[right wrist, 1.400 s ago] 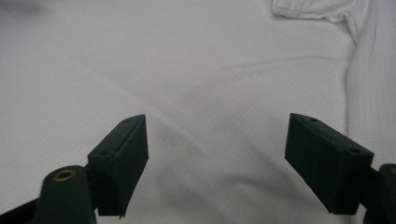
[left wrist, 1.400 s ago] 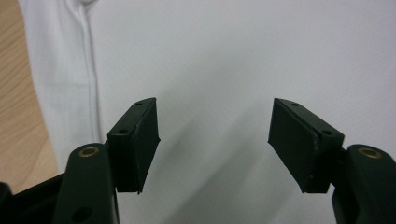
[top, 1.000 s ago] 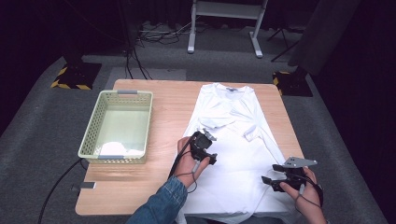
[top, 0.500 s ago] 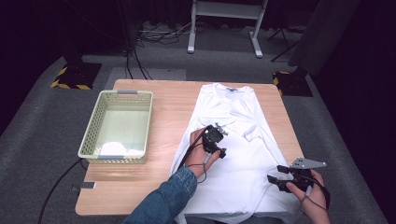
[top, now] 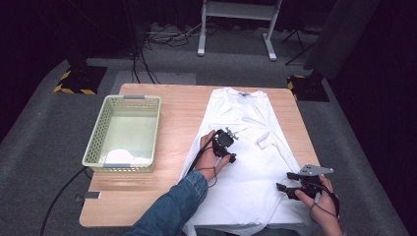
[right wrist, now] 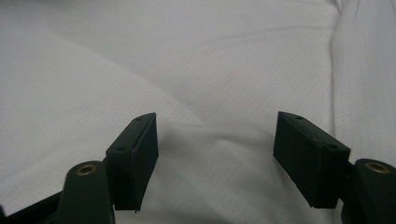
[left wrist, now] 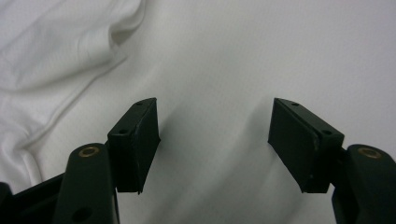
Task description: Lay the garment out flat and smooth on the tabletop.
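Observation:
A white long-sleeved shirt [top: 246, 167] lies spread on the wooden table [top: 177, 113], collar at the far side, sleeves folded in over the chest. My left gripper [top: 231, 147] hovers over the shirt's middle left; it is open, with only white fabric [left wrist: 219, 70] between its jaws. Over the shirt's lower right part, my right gripper [top: 281, 182] points left, also open, just above smooth cloth [right wrist: 210, 60]. A folded sleeve [left wrist: 60, 51] lies to the upper left in the left gripper view.
A pale green plastic basket [top: 96, 142] stands on the left of the table with something white lying inside. A cable hangs off the table's left front corner. Dark carpet and a white stand's legs [top: 236, 29] lie beyond the far edge.
My left gripper has moved right and slightly away, farther onto the shirt's middle. The right gripper has shifted a little toward the near edge. Both stay open.

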`<state>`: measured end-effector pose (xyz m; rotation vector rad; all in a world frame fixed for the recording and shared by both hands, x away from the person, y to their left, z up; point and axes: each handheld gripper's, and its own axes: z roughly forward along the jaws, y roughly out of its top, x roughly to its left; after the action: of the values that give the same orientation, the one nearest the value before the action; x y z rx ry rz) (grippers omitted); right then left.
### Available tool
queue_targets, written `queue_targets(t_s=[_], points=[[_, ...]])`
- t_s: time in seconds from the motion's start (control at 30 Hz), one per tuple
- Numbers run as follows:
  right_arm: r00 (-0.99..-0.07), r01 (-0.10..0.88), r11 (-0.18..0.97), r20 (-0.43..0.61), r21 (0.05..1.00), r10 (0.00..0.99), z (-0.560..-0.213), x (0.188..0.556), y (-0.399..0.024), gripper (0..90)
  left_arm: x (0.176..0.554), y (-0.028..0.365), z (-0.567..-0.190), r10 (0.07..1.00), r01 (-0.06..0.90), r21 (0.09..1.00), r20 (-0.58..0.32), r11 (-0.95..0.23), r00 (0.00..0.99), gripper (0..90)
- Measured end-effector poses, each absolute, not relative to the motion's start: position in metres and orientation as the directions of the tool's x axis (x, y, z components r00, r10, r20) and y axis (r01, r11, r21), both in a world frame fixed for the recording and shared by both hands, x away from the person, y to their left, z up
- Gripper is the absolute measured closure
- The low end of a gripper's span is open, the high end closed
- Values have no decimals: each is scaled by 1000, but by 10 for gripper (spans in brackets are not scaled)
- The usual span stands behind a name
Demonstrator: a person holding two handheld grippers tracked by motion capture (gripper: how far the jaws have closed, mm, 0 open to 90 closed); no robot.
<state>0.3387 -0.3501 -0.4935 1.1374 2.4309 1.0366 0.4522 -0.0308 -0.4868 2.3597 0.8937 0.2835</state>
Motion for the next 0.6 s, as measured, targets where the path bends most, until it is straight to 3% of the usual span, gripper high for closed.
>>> queue_targets(t_s=[0.2,0.33,0.43,0.53,0.6], points=[[-676,560,484,34,672,736,-493,371,-346,304,446,-18,-486,660,533,595,-7,-602,752,357],[-701,536,524,3,662,713,-493,366,-349,330,433,-18,-485,641,514,600,-3,-613,768,460],[-716,531,539,6,654,698,-491,356,-358,343,419,-22,-483,621,509,580,-8,-636,784,478],[-717,542,550,8,635,697,-489,348,-364,343,409,-28,-482,605,503,565,-8,-654,796,477],[-716,557,564,7,610,698,-487,344,-366,343,408,-31,-481,620,513,561,0,-649,785,418]])
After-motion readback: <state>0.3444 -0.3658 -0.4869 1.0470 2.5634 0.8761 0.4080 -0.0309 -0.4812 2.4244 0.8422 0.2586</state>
